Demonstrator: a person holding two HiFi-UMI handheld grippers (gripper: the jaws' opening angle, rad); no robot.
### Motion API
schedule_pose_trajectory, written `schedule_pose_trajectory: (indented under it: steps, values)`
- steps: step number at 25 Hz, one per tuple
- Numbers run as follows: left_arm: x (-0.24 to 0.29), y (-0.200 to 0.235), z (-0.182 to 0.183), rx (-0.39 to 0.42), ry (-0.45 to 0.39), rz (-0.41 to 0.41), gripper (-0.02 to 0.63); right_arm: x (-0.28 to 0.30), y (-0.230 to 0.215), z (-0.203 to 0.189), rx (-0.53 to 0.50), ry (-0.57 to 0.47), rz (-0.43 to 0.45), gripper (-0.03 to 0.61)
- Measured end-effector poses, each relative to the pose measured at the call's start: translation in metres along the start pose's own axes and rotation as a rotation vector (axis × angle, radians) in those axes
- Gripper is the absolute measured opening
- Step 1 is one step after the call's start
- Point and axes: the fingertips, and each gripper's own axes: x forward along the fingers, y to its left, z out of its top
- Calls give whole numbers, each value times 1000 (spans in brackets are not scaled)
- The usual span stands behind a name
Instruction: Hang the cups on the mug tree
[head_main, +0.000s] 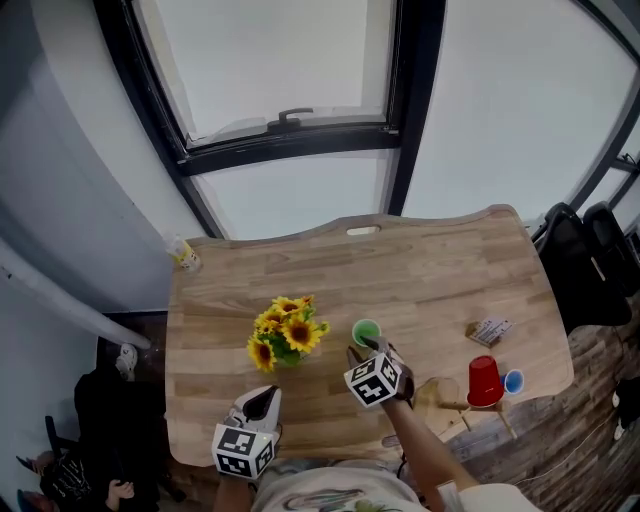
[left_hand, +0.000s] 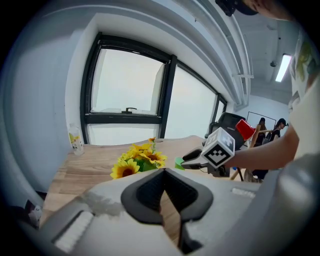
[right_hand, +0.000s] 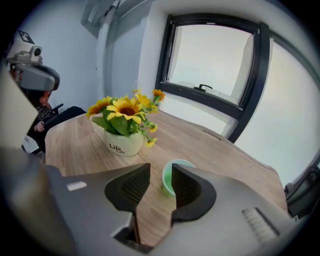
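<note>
A small green cup (head_main: 366, 331) stands upright on the wooden table (head_main: 430, 280), right of the sunflowers. My right gripper (head_main: 363, 349) is just in front of it and open. In the right gripper view the green cup (right_hand: 169, 176) stands just beyond the right gripper (right_hand: 160, 181), partly behind the right-hand jaw and not clamped. A wooden mug tree (head_main: 444, 396) at the table's front right carries a red cup (head_main: 485, 381) and a blue cup (head_main: 513, 381). My left gripper (head_main: 263, 398) hovers at the front edge, and in its own view the left gripper (left_hand: 163, 173) has its tips together with nothing between them.
A white pot of sunflowers (head_main: 286, 334) stands left of the green cup, close to the right gripper's path. A small bottle (head_main: 184, 255) is at the far left corner and a small printed box (head_main: 489, 330) at the right. Black chairs (head_main: 585, 260) stand beyond the right edge.
</note>
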Motion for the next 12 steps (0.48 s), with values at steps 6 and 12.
schedule_pose_trajectory:
  steps: [6,12]
  values:
    - [-3,11,-4,-31,0,38,2,26,-3,-12,-18,68,-6,135]
    - [-10,16,-11,-53,-1,61,2,36,-3,-20,-45,111,-17,101]
